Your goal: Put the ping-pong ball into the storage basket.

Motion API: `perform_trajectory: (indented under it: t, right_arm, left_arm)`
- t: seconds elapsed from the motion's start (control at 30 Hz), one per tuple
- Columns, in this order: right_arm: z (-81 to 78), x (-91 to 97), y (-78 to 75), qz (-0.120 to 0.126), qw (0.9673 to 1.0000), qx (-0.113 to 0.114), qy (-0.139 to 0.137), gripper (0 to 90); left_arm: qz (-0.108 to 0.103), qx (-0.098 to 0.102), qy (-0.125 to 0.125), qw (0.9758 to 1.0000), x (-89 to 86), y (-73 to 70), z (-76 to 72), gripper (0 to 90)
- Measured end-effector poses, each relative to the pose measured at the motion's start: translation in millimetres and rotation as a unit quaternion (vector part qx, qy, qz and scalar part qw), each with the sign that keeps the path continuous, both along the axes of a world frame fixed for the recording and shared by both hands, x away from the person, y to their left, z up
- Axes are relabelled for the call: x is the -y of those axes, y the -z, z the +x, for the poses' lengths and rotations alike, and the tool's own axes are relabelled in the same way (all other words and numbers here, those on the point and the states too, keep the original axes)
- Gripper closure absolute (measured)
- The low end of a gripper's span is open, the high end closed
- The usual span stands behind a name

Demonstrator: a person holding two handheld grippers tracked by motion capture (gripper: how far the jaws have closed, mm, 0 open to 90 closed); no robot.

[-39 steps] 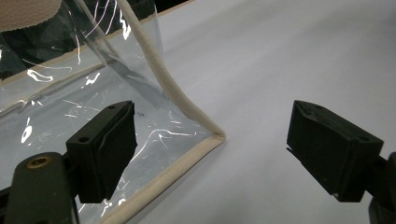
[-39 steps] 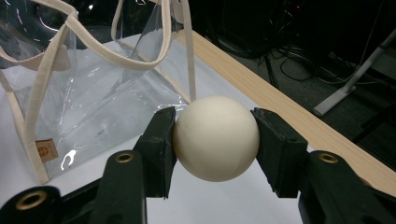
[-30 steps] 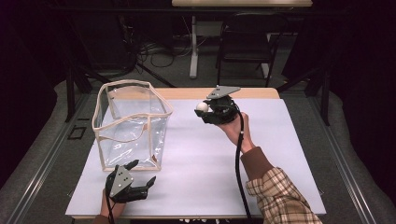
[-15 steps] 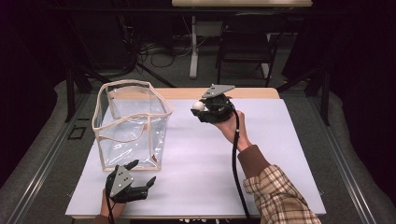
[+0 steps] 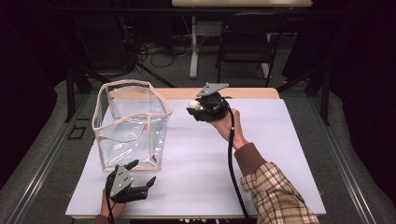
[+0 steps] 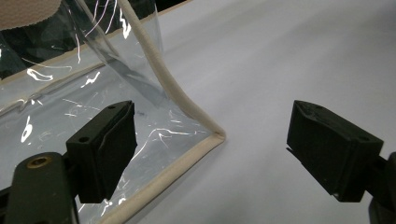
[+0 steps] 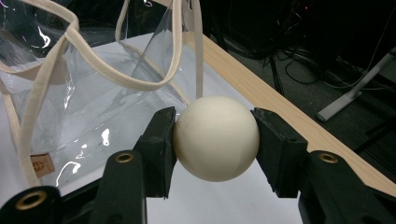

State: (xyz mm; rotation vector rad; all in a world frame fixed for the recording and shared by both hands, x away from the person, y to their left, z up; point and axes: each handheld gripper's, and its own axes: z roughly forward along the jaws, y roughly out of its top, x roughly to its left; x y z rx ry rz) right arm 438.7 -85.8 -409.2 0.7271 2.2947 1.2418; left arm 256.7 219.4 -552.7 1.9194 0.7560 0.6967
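Ball: a smooth cream-white ball (image 7: 216, 138) sits centre frame in the right gripper view, off the desk, just right of the bag's rim in the high view.
Right tongs: the right tongs (image 5: 195, 107) are pinching the ball across its widest part, one black pad on each side.
Left tongs: the left tongs (image 6: 212, 154) stand spread with nothing between them, low at the lower left of the high view, facing the bag's near corner.
Bag: a clear plastic bag (image 5: 131, 126) with cream fabric trim and loose handles stands open-topped at the left of the high view on the desk (image 5: 261, 140).
Handling of ball: probably light and hard, with a slick rounded surface; it could squirt out if the pads sit off its middle, so a grip across the equator, as here, seems safest.
Handling of bag: thin walls look floppy; the stitched rim or a handle is likely the firmest place to hold.
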Motion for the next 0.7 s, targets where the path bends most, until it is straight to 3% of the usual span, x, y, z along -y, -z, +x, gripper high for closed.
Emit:
perform_trajectory:
  t: [0.7]
  right_arm:
    - [7.6, -22.8, -5.0, -0.003, 0.9999, 0.002, -0.015, 50.9]
  left_arm:
    - [0.000, -0.002, 0.001, 1.0000, 0.1, 0.2, 0.3, 16.0]
